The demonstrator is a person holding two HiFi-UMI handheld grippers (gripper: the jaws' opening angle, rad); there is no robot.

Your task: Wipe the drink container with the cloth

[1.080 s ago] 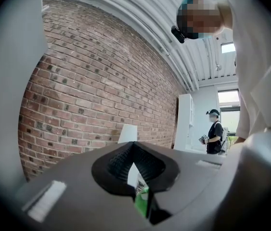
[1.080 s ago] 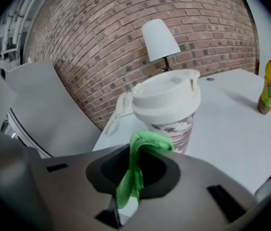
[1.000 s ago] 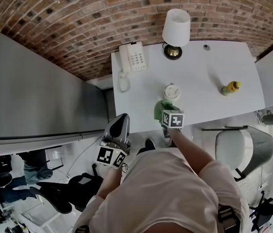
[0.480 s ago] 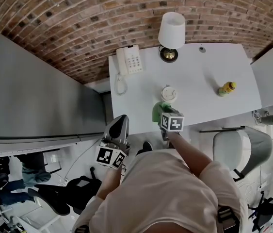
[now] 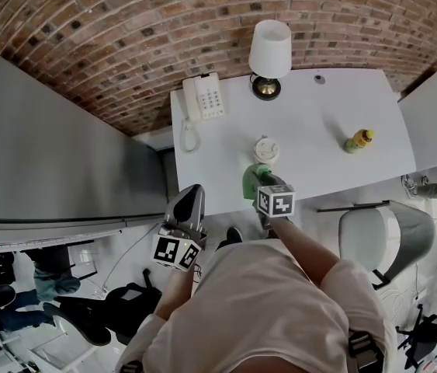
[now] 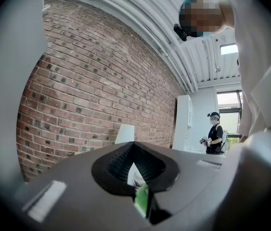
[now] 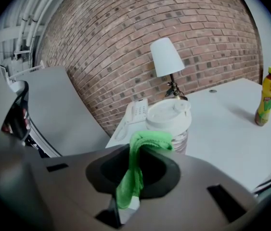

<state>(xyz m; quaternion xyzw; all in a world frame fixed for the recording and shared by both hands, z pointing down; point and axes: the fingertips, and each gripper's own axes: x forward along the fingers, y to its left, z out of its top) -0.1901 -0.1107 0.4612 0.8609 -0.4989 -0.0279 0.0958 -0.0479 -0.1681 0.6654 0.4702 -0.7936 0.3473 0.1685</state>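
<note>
One lidded drink container (image 5: 265,149) beside cloth (image 5: 251,182)

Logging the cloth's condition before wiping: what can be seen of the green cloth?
The green cloth is soft, fuzzy-looking fabric, bunched into a narrow strand. The right gripper is shut on it; its upper end loops beyond the jaws, right before the white-lidded drink container on the table. Contact between them cannot be told.

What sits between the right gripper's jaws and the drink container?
Only the green cloth: clamped in the right gripper, its bunched top rises in front of the drink container, as the right gripper view shows. Contact is unclear.
</note>
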